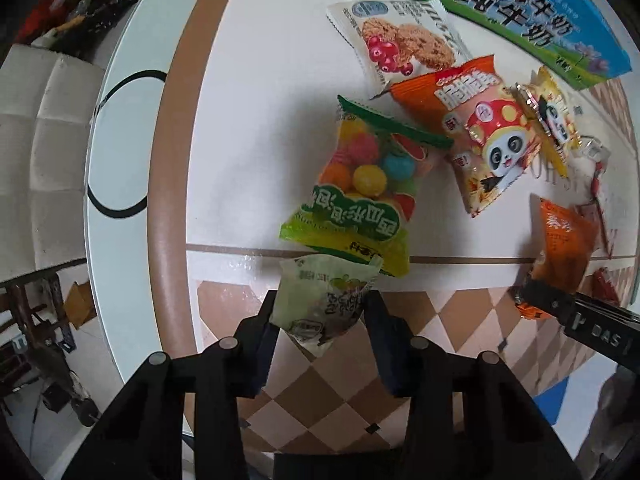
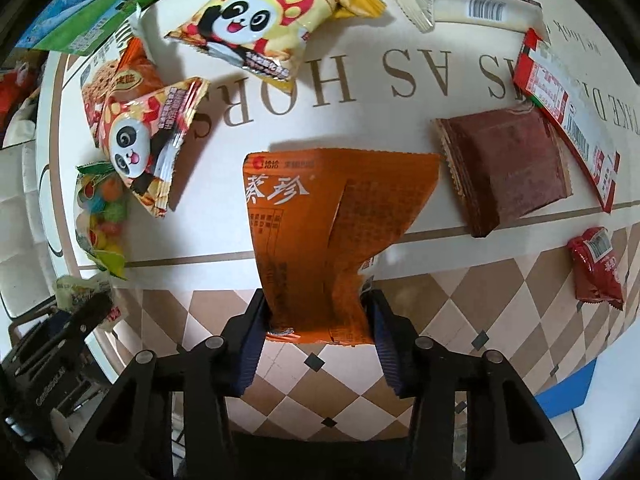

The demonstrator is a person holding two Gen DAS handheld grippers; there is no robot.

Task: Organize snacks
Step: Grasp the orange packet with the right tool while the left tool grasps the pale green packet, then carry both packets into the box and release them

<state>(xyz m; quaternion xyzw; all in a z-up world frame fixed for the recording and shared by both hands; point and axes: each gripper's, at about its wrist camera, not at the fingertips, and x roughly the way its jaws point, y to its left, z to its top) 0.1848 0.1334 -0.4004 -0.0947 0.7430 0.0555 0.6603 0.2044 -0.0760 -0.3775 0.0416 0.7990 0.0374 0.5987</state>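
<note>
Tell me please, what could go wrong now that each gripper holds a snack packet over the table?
1. The left gripper pinches the pale green packet only at its lower end, so it could slip out.
2. The right gripper grips the orange packet by one creased end; its free part might sag and brush the brown wafer pack beside it.
3. The two grippers are close and could bump.

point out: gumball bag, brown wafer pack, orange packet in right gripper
gumball bag [image 1: 362, 178]: left wrist view, on the clear window over the coloured balls.
brown wafer pack [image 2: 506, 168]: right wrist view, middle of its top face.
orange packet [image 2: 320, 216]: right wrist view, centre of its printed back.
</note>
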